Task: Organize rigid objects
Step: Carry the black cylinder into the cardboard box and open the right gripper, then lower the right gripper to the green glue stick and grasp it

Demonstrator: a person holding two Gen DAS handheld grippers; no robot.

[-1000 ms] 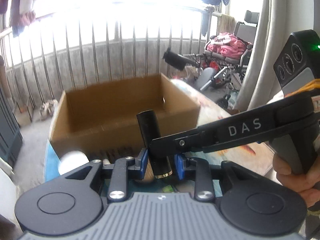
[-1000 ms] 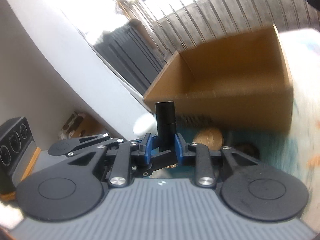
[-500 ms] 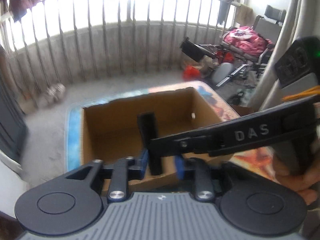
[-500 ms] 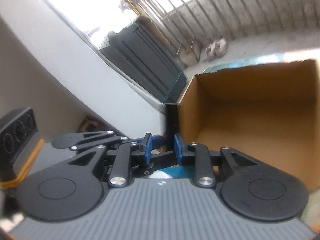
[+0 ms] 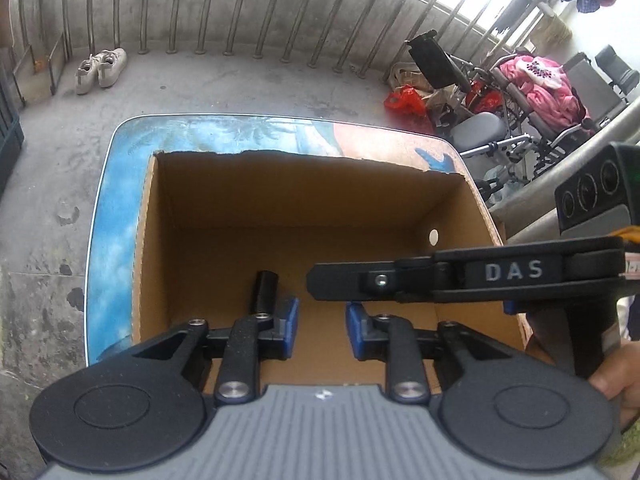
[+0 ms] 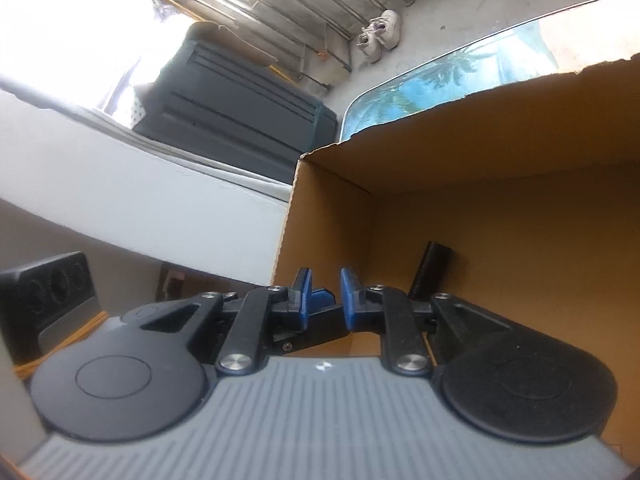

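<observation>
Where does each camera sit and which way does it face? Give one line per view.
Left wrist: on the left gripper, fingers opening, nothing between; looks steeply down into the cardboard box; the right gripper and a hand show.
Right wrist: on the right gripper, fingers closing, nothing between; looks obliquely into the box's corner.
Shared: box, black cylinder, table, shoes.

Only readable thing here is "DAS" in pale capitals on the black side of the right gripper [image 5: 460,280], seen from the left wrist camera. Nothing legible on the cardboard box [image 5: 280,184] or elsewhere.
</observation>
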